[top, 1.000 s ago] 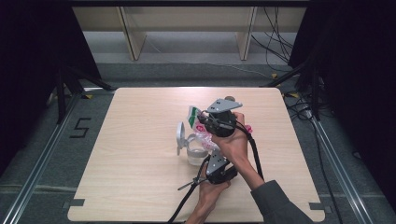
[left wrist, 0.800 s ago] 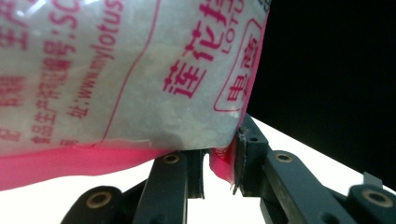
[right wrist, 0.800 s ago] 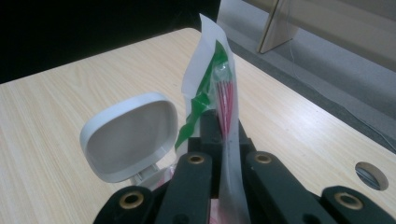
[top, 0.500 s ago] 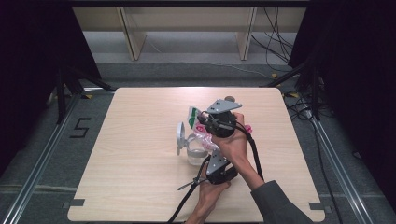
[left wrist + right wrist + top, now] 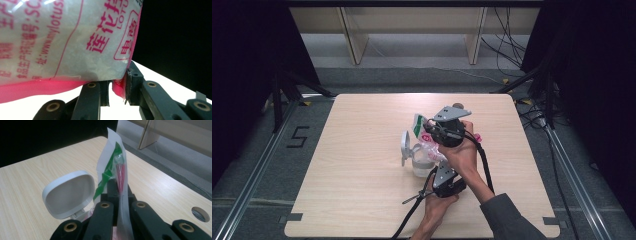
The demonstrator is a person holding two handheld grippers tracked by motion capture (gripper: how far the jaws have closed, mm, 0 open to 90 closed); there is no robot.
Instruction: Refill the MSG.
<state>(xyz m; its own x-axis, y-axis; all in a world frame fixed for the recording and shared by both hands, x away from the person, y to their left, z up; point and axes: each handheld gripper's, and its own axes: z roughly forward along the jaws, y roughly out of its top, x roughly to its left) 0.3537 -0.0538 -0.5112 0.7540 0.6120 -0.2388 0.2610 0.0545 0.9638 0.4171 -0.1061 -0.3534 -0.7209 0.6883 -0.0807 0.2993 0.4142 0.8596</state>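
Observation:
A clear plastic bag (image 5: 62,42) with pink print and white grains inside hangs over a small clear jar (image 5: 422,165) at mid-table. The jar's white flip lid (image 5: 68,193) stands open to the left. My right gripper (image 5: 117,187) is shut on the bag's upper edge (image 5: 112,152), where green and pink print shows. It sits above the jar in the high view (image 5: 429,132). My left gripper (image 5: 117,87) pinches the bag's pink bottom corner between nearly closed jaws, and it reaches up from the near side (image 5: 435,161).
The wooden table (image 5: 352,200) has bare room to the left, right and far side of the jar. A round hole (image 5: 200,213) is cut near one edge. Cables trail from both grippers toward the near edge. Shelf legs (image 5: 354,40) stand beyond the table.

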